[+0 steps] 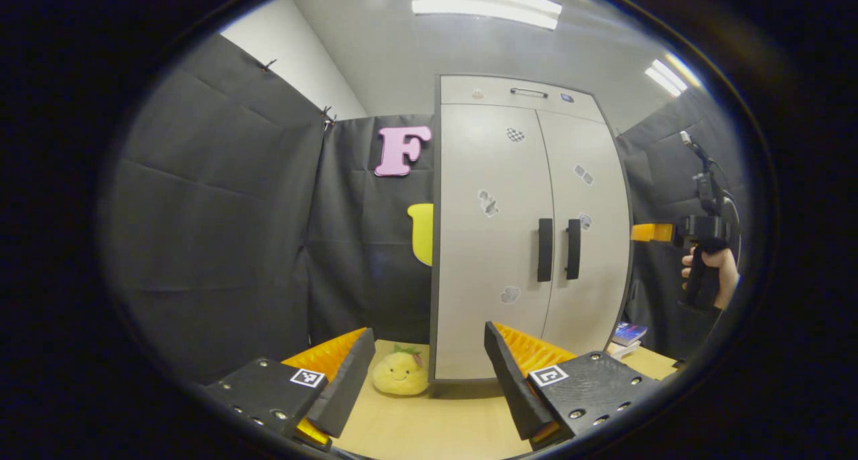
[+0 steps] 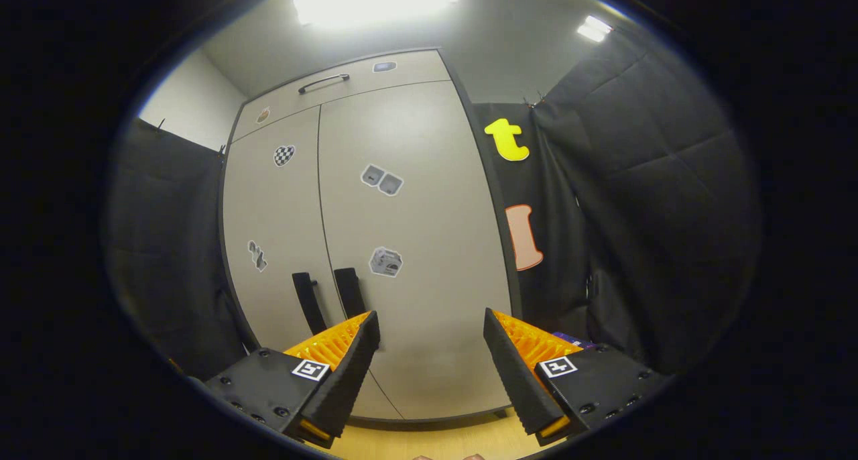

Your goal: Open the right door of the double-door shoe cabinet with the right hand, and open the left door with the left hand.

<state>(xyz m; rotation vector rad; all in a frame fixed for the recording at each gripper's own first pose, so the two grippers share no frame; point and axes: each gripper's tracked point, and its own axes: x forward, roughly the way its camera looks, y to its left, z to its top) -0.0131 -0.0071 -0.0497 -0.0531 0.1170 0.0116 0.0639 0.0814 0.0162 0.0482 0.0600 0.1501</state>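
The white double-door shoe cabinet (image 1: 496, 265) stands on the wooden table with both doors closed. Two black vertical handles sit side by side at its middle: the left door handle (image 1: 545, 250) and the right door handle (image 1: 573, 249). My left gripper (image 1: 429, 376) is open, low and some way in front of the cabinet's left edge. In the right gripper view the cabinet (image 2: 415, 245) looms close, with its left handle (image 2: 306, 302) and right handle (image 2: 350, 291) just above my left finger. My right gripper (image 2: 432, 373) is open in front of the right door. Off to the cabinet's right in the left gripper view, a hand holds the right gripper (image 1: 653, 233).
A yellow plush toy (image 1: 401, 373) lies on the table at the cabinet's left foot. Books (image 1: 629, 334) lie by its right foot. A top drawer with a metal handle (image 1: 529, 92) caps the cabinet. Black cloth walls close in on both sides.
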